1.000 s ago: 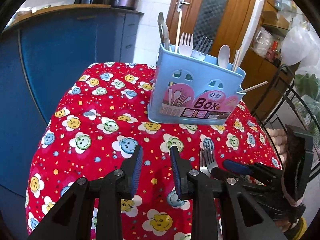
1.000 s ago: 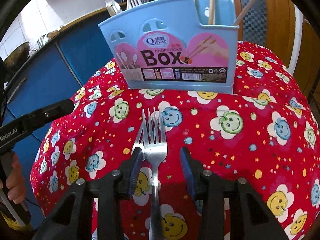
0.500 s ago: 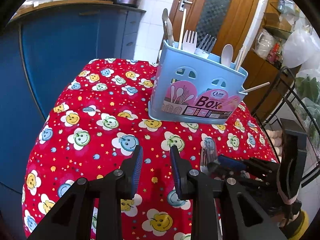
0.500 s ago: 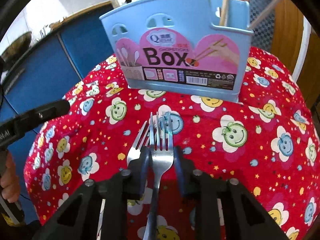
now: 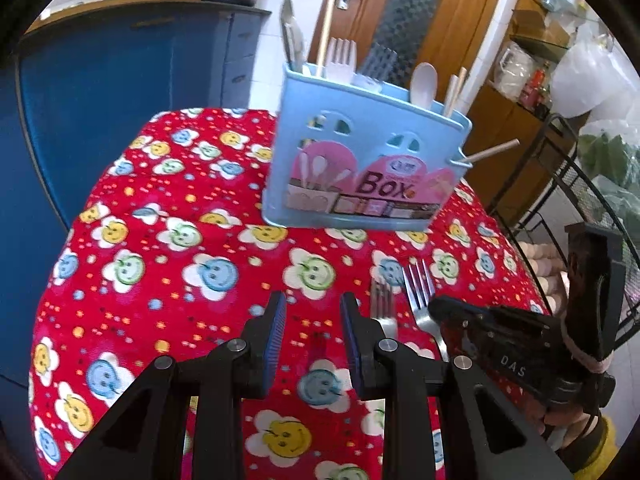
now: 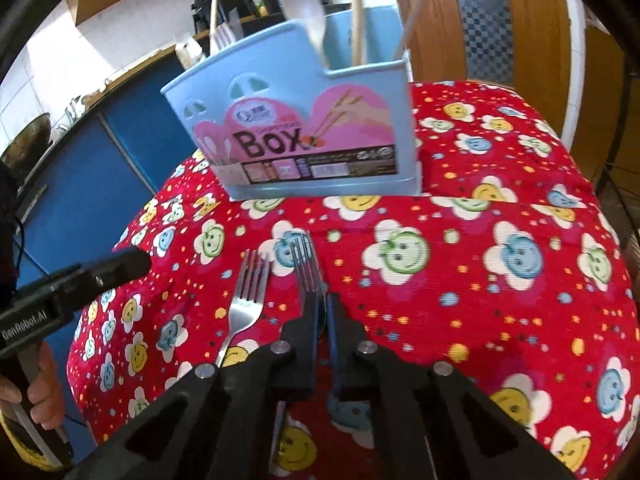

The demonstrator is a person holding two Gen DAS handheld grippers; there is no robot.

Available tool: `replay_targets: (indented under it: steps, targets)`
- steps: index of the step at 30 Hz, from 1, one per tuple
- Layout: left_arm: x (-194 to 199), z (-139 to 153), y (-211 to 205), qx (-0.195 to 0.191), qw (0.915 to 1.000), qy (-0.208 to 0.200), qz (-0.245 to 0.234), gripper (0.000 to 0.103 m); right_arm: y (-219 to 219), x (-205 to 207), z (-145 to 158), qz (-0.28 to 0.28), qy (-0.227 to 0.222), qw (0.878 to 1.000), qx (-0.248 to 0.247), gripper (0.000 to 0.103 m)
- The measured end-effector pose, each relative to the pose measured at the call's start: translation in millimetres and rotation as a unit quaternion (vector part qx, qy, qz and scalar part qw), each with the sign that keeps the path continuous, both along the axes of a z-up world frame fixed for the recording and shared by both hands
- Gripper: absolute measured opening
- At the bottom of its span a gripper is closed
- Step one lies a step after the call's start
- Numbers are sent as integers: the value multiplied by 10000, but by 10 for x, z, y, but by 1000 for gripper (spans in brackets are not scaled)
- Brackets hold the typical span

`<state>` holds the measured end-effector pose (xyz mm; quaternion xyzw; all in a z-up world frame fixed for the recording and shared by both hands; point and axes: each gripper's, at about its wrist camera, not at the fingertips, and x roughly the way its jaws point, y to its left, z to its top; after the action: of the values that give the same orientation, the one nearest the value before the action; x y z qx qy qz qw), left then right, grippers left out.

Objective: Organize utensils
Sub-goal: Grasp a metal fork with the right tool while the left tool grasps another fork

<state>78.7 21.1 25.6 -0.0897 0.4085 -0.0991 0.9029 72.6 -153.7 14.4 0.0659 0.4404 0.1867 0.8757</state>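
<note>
Right tongs grip one fork beside another fork.

We cannot see the handle of the gripped fork: it is hidden between and under the right claw. The second fork, left of this claw, loses its handle behind the claw's arm. The small print on the blue box ahead is too blurred to read.
</note>
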Motion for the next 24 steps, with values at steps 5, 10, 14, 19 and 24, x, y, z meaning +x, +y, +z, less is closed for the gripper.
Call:
replay_targets:
  steps: [5, 10, 14, 19, 24]
  targets:
    - [46, -80, -134, -222, 9991, 233, -290, 28, -185, -22, -23, -125, 127, 9998, 105, 6]
    - [117, -200, -304, -232, 9974, 435, -529, 28, -207, 6, -74, -53, 295, 9993, 235, 11]
    - [190, -269, -384, -197, 9965, 547, -609, 28, -234, 46, -110, -21, 436, 9981, 430, 12]
    - [225, -293, -370, -180, 9965, 587, -575, 28, -267, 125, -149, -4, 538, 9961, 704, 14]
    - [226, -279, -325, -179, 9970, 578, -488, 28, -268, 197, -155, 76, 580, 9946, 859, 21]
